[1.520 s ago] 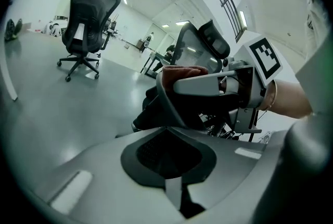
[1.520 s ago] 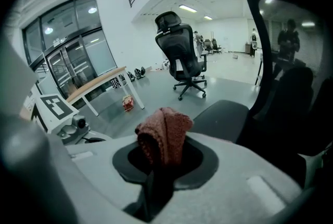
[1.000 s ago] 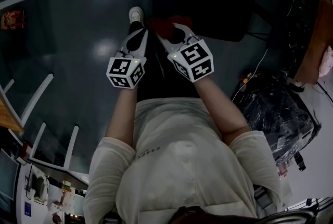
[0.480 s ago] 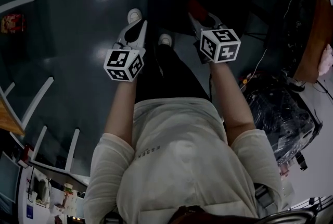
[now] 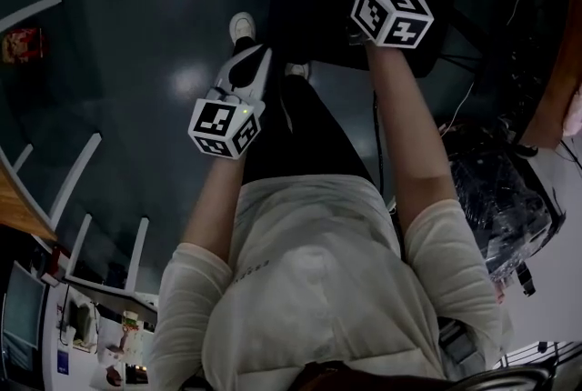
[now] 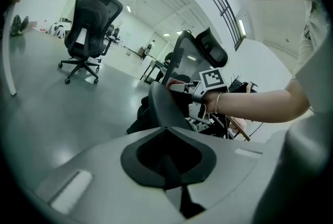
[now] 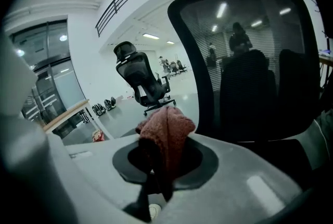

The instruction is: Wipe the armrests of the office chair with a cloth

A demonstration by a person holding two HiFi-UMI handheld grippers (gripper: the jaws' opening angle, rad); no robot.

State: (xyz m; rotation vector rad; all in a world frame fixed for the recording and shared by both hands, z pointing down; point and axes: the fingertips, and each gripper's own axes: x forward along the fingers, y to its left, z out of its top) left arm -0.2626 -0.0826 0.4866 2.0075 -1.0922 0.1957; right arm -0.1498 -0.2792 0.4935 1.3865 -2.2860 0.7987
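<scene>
Now the right claw pinches one red cloth before one office chair; the left claw is closed, empty.

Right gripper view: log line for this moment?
right claw: shut on red cloth | left claw: shut, empty | office chair: just beyond cloth | contact: cannot tell

Reddish fuzzy cloth, bunched, pinched upright in the right gripper; black mesh-backed office chair upright just beyond, far right.
</scene>
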